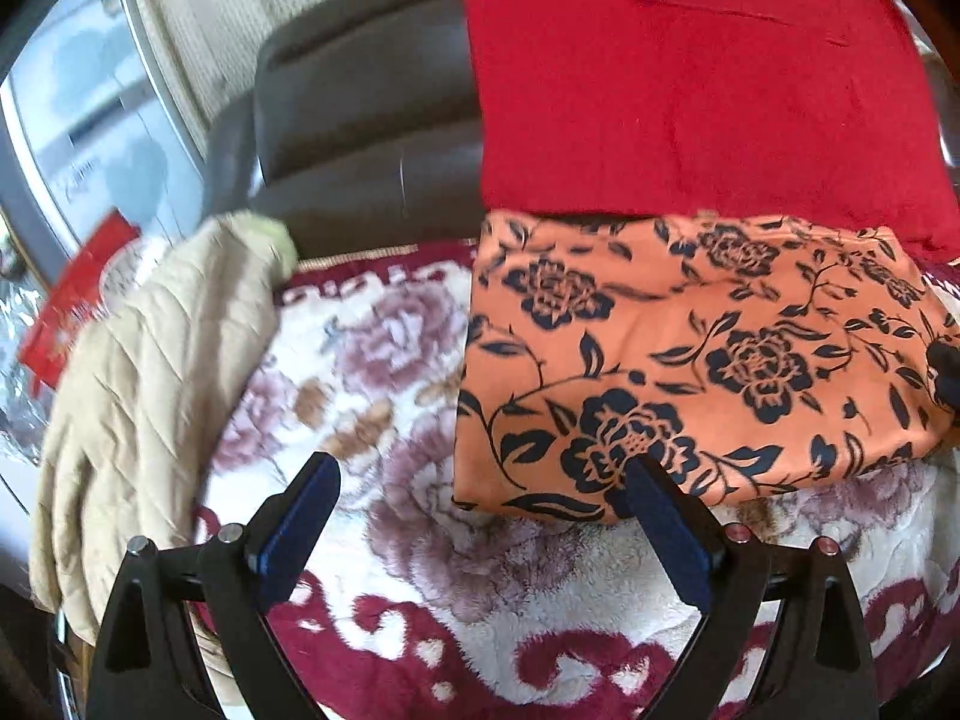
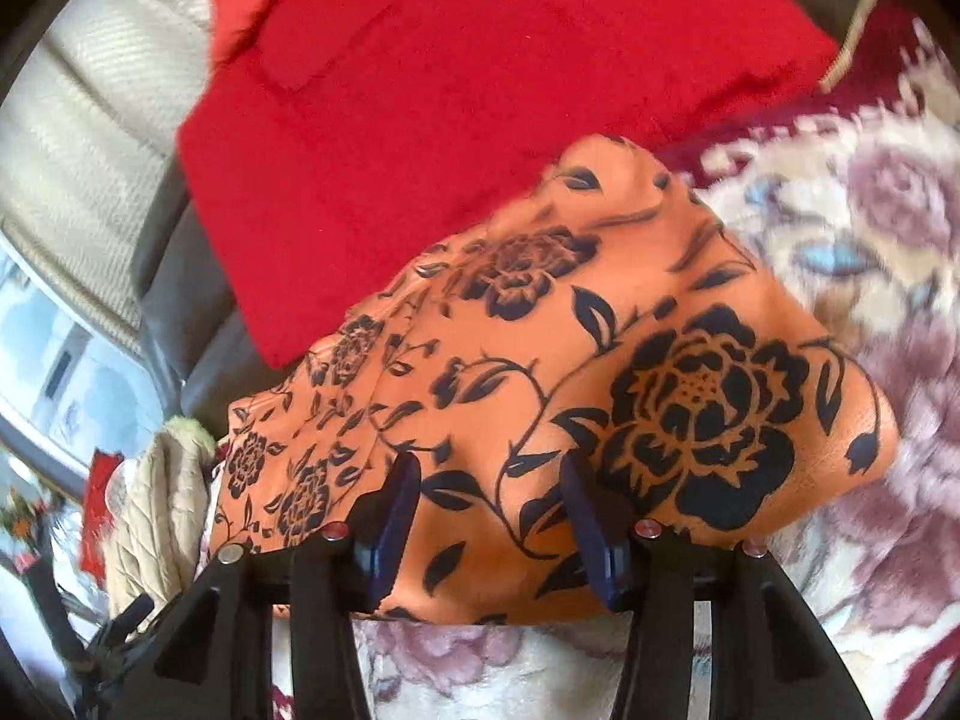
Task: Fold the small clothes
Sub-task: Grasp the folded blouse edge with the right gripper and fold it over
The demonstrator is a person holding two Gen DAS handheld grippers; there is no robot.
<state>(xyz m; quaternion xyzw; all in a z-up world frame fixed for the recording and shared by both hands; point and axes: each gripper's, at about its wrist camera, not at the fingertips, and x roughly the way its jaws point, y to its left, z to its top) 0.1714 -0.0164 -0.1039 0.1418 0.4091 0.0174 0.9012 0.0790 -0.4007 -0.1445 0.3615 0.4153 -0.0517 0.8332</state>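
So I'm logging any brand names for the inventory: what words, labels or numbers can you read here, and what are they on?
None can be read.
Grey appliance by the sofa: a faint script mark on its front, too blurred to read.
Red card packet beside the beige quilted cloth: pale marks, too blurred to read.

A plush blanket (image 1: 420, 570) with mauve roses and a maroon border covers the near surface. Beyond its far edge stands a dark leather seat (image 1: 360, 138). Far left, a window (image 1: 78, 96) lets in pale daylight beside a cream curtain (image 1: 198, 6). A beige quilted cloth (image 1: 150, 372) hangs at the left.
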